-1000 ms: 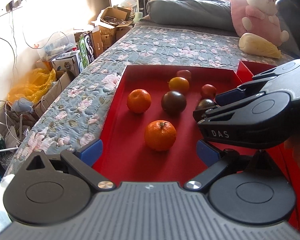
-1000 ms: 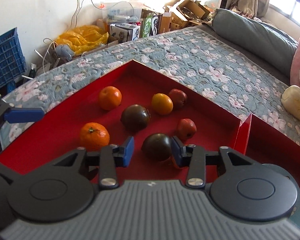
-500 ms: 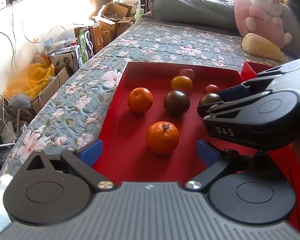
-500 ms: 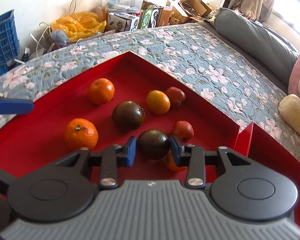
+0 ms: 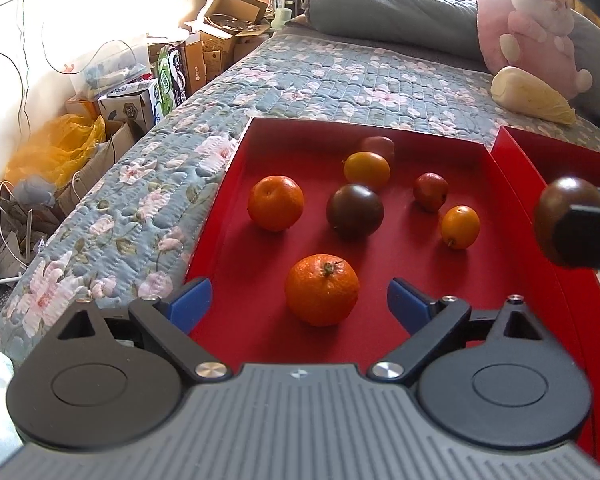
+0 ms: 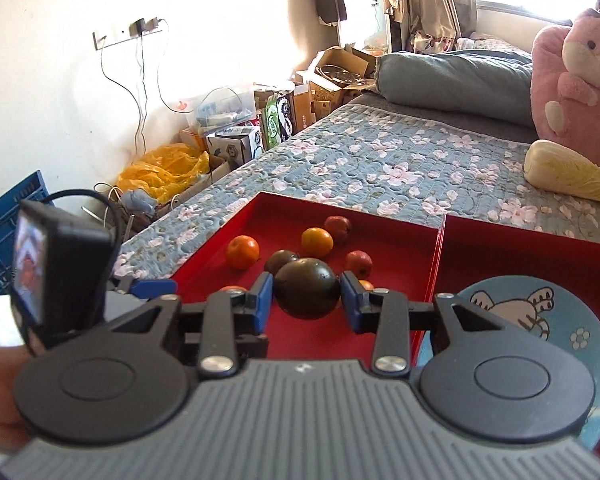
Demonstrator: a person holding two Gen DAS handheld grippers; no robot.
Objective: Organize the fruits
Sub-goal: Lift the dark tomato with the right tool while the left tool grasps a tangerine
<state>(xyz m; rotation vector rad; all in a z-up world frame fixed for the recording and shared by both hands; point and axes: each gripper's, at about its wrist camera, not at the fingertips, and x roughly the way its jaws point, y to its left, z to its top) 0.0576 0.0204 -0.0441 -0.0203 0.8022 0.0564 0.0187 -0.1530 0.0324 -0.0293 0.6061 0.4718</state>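
Note:
A red tray [image 5: 268, 184] on the bed holds several fruits: a big orange [image 5: 322, 289], a second orange [image 5: 275, 202], a dark tomato [image 5: 354, 210], red and yellow-orange small fruits. My right gripper [image 6: 306, 300] is shut on a dark tomato [image 6: 306, 294] and holds it lifted above the tray; that tomato also shows at the right edge of the left wrist view [image 5: 568, 216]. My left gripper [image 5: 300, 300] is open and empty, low over the tray, its fingers either side of the big orange.
A second red tray [image 6: 532, 256] adjoins on the right and holds a blue plate with a rabbit print [image 6: 540, 312]. A cabbage [image 6: 568, 174] and a pink plush toy [image 6: 572, 80] lie on the quilt behind. Boxes and a blue crate [image 6: 4, 224] stand by the left wall.
My right gripper closed on the dark tomato and lifted it up and to the right, away from the other fruits. My left gripper stayed open near the big orange.

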